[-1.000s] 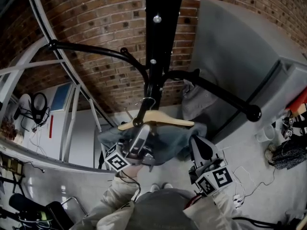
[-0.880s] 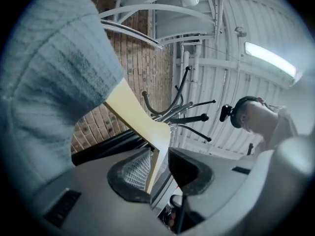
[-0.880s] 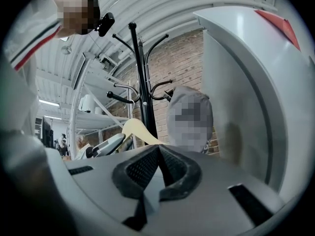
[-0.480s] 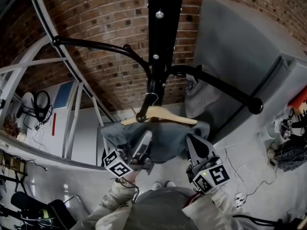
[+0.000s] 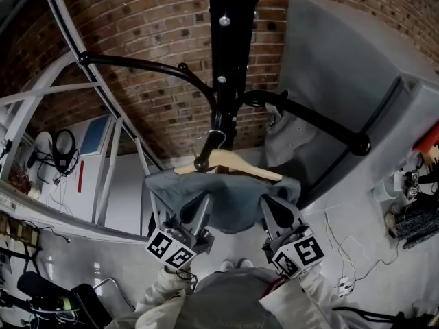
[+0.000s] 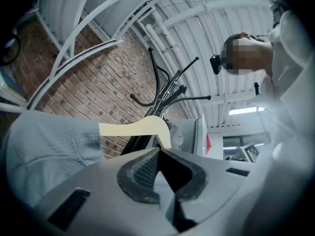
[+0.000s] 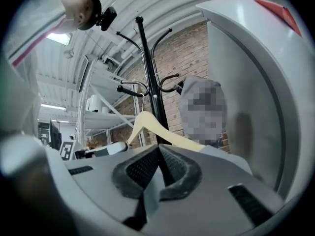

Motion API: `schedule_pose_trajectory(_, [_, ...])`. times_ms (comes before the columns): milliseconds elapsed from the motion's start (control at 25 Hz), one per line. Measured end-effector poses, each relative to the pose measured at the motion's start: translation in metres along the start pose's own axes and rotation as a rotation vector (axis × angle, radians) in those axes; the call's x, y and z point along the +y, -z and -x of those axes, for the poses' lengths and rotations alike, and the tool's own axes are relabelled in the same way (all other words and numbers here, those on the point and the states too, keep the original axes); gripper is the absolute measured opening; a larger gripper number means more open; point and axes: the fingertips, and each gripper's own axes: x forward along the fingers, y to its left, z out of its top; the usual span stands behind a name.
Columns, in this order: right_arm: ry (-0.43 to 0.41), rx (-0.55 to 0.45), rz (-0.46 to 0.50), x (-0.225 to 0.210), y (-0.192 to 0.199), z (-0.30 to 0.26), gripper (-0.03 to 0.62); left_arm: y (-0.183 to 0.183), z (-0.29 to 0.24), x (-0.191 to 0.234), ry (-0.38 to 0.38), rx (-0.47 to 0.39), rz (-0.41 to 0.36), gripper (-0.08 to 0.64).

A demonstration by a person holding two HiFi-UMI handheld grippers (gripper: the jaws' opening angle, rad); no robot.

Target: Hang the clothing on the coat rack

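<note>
Brick wall backs the black coat rack, where a wooden hanger carrying a grey-blue garment hangs from a lower arm close to the pole. Both forearms are raised side by side beneath it. The left gripper points at the garment's lower left; its jaws have just been closing and now meet, nothing visible between them. The right gripper sits at the lower right, jaws together, nothing seen pinched.

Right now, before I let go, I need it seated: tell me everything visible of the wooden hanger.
The wooden hanger is pale, curved wood with a thin metal hook on top. It hangs slightly tilted beside the black coat rack pole, hook looped by a ball-tipped peg; whether it bears fully there is unclear. A grey-blue garment drapes over its shoulders.
</note>
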Motion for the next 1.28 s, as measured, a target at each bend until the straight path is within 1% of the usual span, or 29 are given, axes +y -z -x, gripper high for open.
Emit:
schedule_pose_trajectory(200, [-0.036, 0.01, 0.005, 0.006, 0.005, 0.007, 0.023, 0.004, 0.01, -0.006, -0.092, 0.035, -0.131, 0.009])
schedule_pose_trajectory(320, [-0.052, 0.037, 0.011, 0.01, 0.012, 0.017, 0.023, 0.006, 0.02, -0.013, -0.135, 0.045, -0.183, 0.008])
schedule_pose_trajectory(480, [-0.059, 0.053, 0.014, 0.014, 0.021, 0.026, 0.023, 0.018, 0.029, -0.021, -0.154, 0.08, -0.206, 0.009])
schedule_pose_trajectory(560, [-0.054, 0.065, -0.001, 0.019, 0.028, 0.032, 0.023, 0.026, 0.038, -0.025, -0.163, 0.11, -0.25, 0.008])
schedule_pose_trajectory(640, [-0.05, 0.068, -0.008, 0.026, 0.031, 0.036, 0.023, 0.029, 0.049, -0.033, -0.155, 0.129, -0.307, 0.008])
schedule_pose_trajectory(680, [-0.048, 0.067, -0.01, 0.031, 0.031, 0.037, 0.023, 0.028, 0.053, -0.037, -0.15, 0.132, -0.32, 0.008])
schedule_pose_trajectory(840, [-0.042, 0.066, -0.005, 0.058, 0.031, 0.039, 0.023, 0.024, 0.076, -0.041, -0.158, 0.138, -0.275, 0.008])
schedule_pose_trajectory(960, [-0.033, 0.061, 0.002, 0.083, 0.035, 0.042, 0.023, 0.018, 0.097, -0.045, -0.165, 0.13, -0.278, 0.008])
schedule_pose_trajectory(1080, [-0.017, 0.056, 0.003, 0.105, 0.039, 0.05, 0.023, 0.015, 0.114, -0.052, -0.162, 0.136, -0.263, 0.008])
schedule_pose_trajectory(1280, [0.014, 0.053, 0.016, 0.127, 0.043, 0.068, 0.023, 0.014, 0.132, -0.063, -0.143, 0.147, -0.258, 0.009])
